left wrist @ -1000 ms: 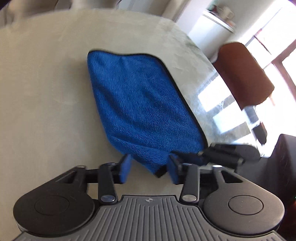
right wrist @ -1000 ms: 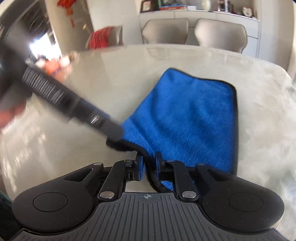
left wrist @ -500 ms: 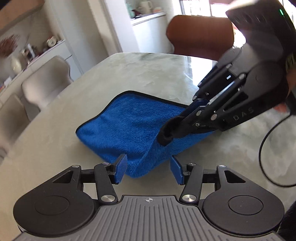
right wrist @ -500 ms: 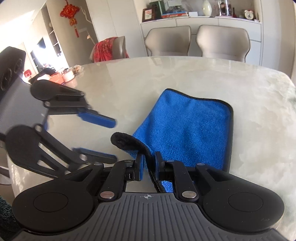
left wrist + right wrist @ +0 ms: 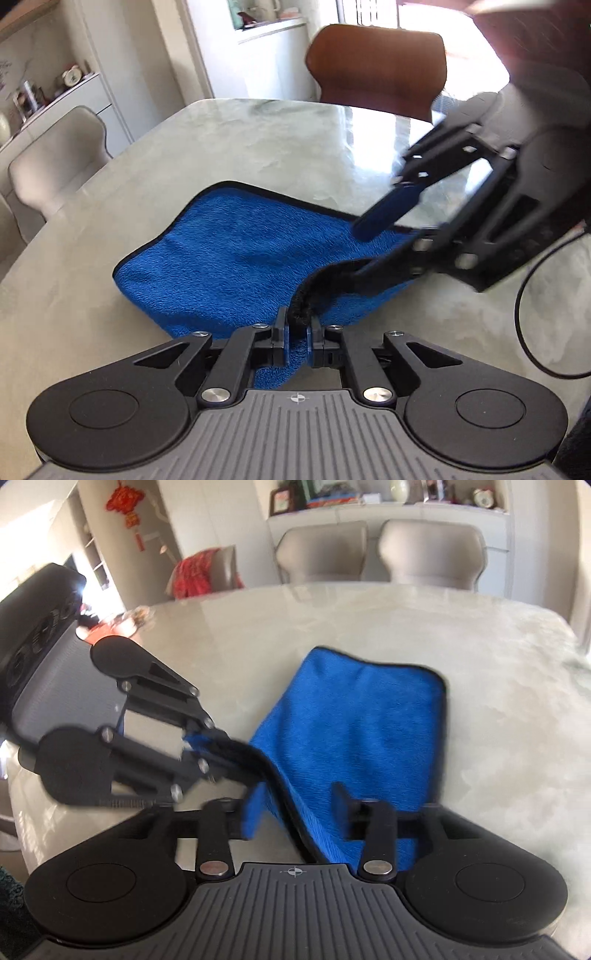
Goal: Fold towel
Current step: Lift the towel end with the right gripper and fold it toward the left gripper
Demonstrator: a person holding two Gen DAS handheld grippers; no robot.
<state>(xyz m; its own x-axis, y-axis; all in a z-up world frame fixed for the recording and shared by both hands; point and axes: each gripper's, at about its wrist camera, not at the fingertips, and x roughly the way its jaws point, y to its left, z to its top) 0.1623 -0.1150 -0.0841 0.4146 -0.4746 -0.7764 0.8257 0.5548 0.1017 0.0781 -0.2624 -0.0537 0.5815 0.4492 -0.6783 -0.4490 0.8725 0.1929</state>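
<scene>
A blue towel (image 5: 236, 258) with a black hem lies folded on the marble table (image 5: 258, 140); it also shows in the right wrist view (image 5: 362, 723). My left gripper (image 5: 297, 332) is shut on the towel's near hem and lifts that edge slightly. My right gripper (image 5: 299, 812) is open, its fingers astride the raised towel edge without pinching it. In the left wrist view the right gripper (image 5: 376, 247) reaches in from the right with jaws apart. In the right wrist view the left gripper (image 5: 221, 738) holds the hem from the left.
A brown chair (image 5: 376, 66) stands at the table's far side in the left wrist view, and a beige chair (image 5: 55, 162) at the left. Two beige chairs (image 5: 376, 554) stand behind the table in the right wrist view. A black cable (image 5: 535, 332) lies at the right.
My left gripper has closed on the towel's hem. My right gripper has let go of the hem and opened wide.
</scene>
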